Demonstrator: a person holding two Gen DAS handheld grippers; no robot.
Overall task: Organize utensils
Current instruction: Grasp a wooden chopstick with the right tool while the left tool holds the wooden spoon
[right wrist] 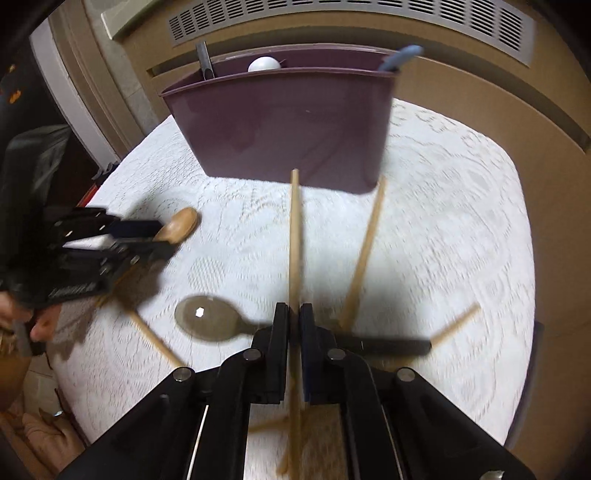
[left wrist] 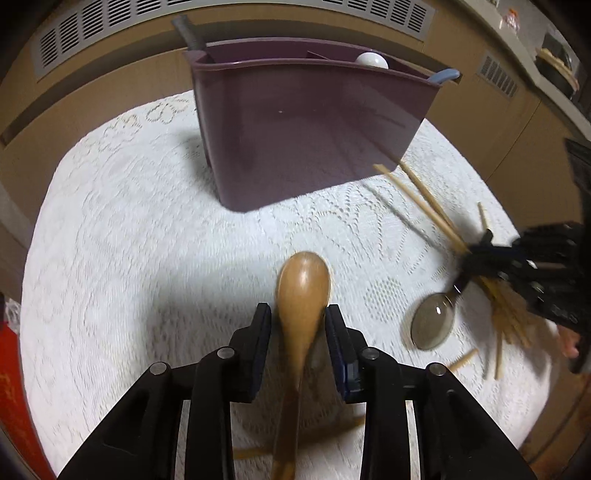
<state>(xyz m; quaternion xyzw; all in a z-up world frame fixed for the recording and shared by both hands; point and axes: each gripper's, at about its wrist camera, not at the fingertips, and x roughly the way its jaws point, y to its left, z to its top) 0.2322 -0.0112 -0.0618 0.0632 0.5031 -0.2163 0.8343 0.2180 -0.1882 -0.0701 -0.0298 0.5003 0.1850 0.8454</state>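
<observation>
My left gripper [left wrist: 297, 310] has a wooden spoon [left wrist: 303, 288] between its fingers, bowl forward, handle running back under the camera. A sliver of gap shows beside the left pad, so the jaws stand open around it. The right wrist view shows the same gripper [right wrist: 162, 236] and spoon [right wrist: 179, 223] at the left. My right gripper [right wrist: 294, 308] is shut on a wooden chopstick [right wrist: 294, 229] that points toward the purple caddy [right wrist: 280, 129]. A metal spoon [right wrist: 207, 317] with a dark handle lies on the cloth just left of it.
Loose chopsticks [right wrist: 364, 251] lie scattered on the white lace tablecloth [left wrist: 129, 221]. The caddy [left wrist: 303, 140] holds a white round item [left wrist: 372, 60], a blue handle [left wrist: 445, 75] and a grey handle [left wrist: 188, 33]. A wall with vents stands behind. A hand [right wrist: 40, 325] grips the left tool.
</observation>
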